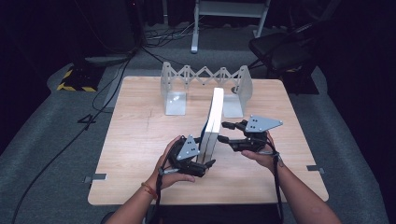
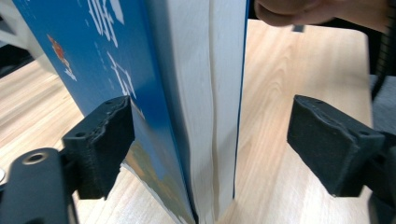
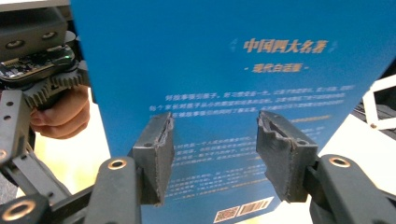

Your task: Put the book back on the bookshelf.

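Book point(image 1: 213, 122) upright on worktop point(image 1: 140, 140), between left gripper point(image 2: 210, 140) jaws, page edge facing them; jaws wide, not clamping. Right gripper point(image 3: 215, 144) jaws wide, facing back cover. Likely next: close left squarely, keep book vertical, steer toward rack point(image 1: 173, 88).

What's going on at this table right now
A person is standing a blue book upright on a wooden table, using a gripper in each hand. The left gripper is open, its jaws either side of the book's page edge, not yet clamped. The right gripper is open too, facing the back cover. A metal expanding bookend rack waits at the table's far edge, with the book's far end just in front of it.
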A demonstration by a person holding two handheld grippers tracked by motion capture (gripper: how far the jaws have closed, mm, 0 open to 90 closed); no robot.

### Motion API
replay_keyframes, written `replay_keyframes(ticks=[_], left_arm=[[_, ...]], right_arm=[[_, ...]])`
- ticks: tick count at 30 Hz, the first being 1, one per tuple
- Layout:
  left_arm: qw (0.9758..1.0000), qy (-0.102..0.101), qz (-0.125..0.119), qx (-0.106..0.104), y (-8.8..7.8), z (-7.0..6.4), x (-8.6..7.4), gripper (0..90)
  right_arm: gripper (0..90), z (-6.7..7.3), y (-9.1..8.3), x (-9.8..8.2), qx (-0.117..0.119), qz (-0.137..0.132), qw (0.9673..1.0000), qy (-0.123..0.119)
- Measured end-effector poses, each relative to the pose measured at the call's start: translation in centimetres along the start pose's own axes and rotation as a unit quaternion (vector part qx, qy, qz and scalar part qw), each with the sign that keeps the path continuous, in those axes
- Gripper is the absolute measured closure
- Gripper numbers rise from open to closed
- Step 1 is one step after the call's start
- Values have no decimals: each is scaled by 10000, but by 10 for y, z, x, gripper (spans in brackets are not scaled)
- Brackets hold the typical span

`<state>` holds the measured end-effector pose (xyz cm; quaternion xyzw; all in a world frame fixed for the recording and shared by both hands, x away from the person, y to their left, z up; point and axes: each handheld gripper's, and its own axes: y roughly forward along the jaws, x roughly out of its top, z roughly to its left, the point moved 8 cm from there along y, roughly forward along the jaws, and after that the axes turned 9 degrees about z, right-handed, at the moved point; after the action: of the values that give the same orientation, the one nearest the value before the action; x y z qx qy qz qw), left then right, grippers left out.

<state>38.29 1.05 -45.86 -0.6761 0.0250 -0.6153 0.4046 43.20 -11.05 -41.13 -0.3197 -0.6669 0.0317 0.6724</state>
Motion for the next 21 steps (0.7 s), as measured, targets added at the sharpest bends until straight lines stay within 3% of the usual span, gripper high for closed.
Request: replay_keyframes(ticks=[6, 7, 9, 12, 13, 15, 21], left_arm=[[9978, -325, -18, 569, 6, 5, 2, 159], [9978, -325, -18, 569, 6, 5, 2, 158], [9955, -386, -58, 860, 8, 8, 1, 177], [9945, -440, -90, 945, 8, 8, 1, 215], [9928, -501, -108, 1080, 8, 10, 1, 215], [9897, -644, -177, 1263, 6, 14, 1, 335], [9907, -758, -231, 1110, 3, 17, -2, 438]], right_arm=[[457, 7, 10, 4, -25, 85, 9999, -83], [457, 7, 10, 4, -25, 85, 9999, -83], [448, 9, 16, 5, -48, 141, 9998, -89], [440, 9, 18, 5, -60, 144, 9999, -61], [435, 9, 19, 5, -60, 139, 9999, -39], [434, 9, 20, 5, -75, 142, 9999, -10], [422, 6, 21, 3, -188, 169, 9997, 26]])
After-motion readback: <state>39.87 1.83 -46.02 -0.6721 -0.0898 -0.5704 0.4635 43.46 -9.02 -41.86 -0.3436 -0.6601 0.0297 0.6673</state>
